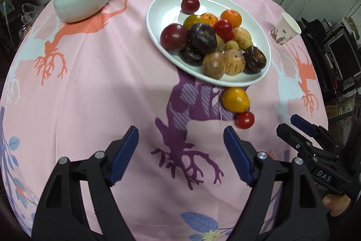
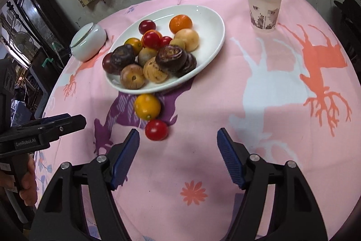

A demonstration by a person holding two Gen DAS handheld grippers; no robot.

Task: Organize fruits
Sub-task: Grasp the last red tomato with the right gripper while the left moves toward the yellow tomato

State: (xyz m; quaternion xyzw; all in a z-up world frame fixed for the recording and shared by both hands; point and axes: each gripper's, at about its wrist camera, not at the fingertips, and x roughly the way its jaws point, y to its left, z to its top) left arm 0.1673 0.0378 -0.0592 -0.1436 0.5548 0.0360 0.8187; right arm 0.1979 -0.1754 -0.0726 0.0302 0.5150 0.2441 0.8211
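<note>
A white oval plate [image 1: 158, 6] [image 2: 209, 15] holds several fruits: dark purple, red, orange and tan ones. On the cloth just in front of its near rim lie a yellow-orange fruit [image 1: 235, 99] [image 2: 147, 106] and a small red tomato [image 1: 244, 120] [image 2: 156, 130]. My left gripper [image 1: 180, 130] stands open over bare cloth, with both loose fruits ahead and to its right. My right gripper [image 2: 178, 131] is open too; the tomato sits close by its left fingertip [image 2: 133, 139], untouched. Each gripper also shows in the other's view, the right gripper [image 1: 287, 124] and the left gripper [image 2: 76, 121].
A pale lidded ceramic jar [image 1: 82, 0] [image 2: 88, 42] stands at the far left of the pink patterned tablecloth [image 1: 101, 83]. A paper cup [image 1: 285, 28] [image 2: 264, 10] stands at the far right. A person's hand [image 2: 24, 173] grips the left handle. Dark furniture surrounds the round table.
</note>
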